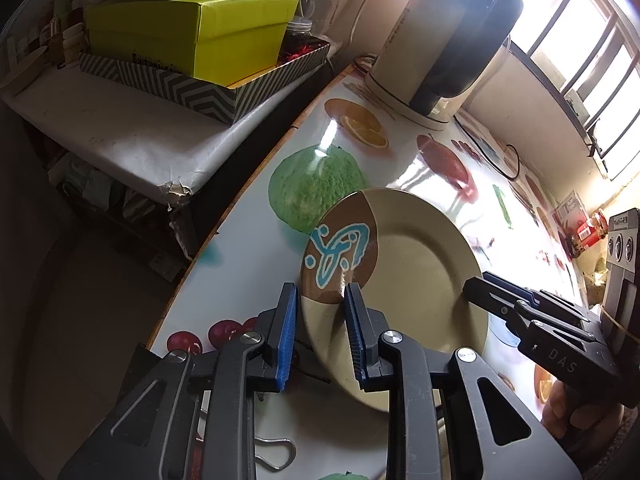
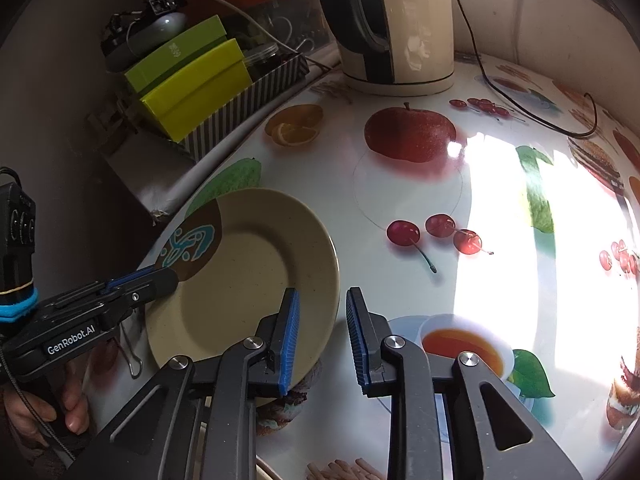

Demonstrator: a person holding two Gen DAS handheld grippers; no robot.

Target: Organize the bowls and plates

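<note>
A beige plate (image 1: 420,272) with a brown patch and a blue pattern lies near the left edge of the fruit-print table (image 2: 400,184). My left gripper (image 1: 322,336) straddles the plate's left rim, one blue pad inside the rim and one outside, clamped on it. My right gripper (image 2: 322,336) holds the opposite rim of the plate (image 2: 240,280) the same way. In the right wrist view, the left gripper (image 2: 168,278) bites the rim at the brown patch. The right gripper (image 1: 474,290) shows its fingers close together on the rim.
A cream and black kettle (image 2: 392,20) stands at the back, its black cable (image 2: 540,112) trailing right. Yellow-green boxes (image 1: 192,32) sit in a striped tray (image 1: 208,92) on a lower shelf beyond the table's left edge. A wire clip (image 1: 276,452) lies near me. Red packets (image 1: 588,232) sit far right.
</note>
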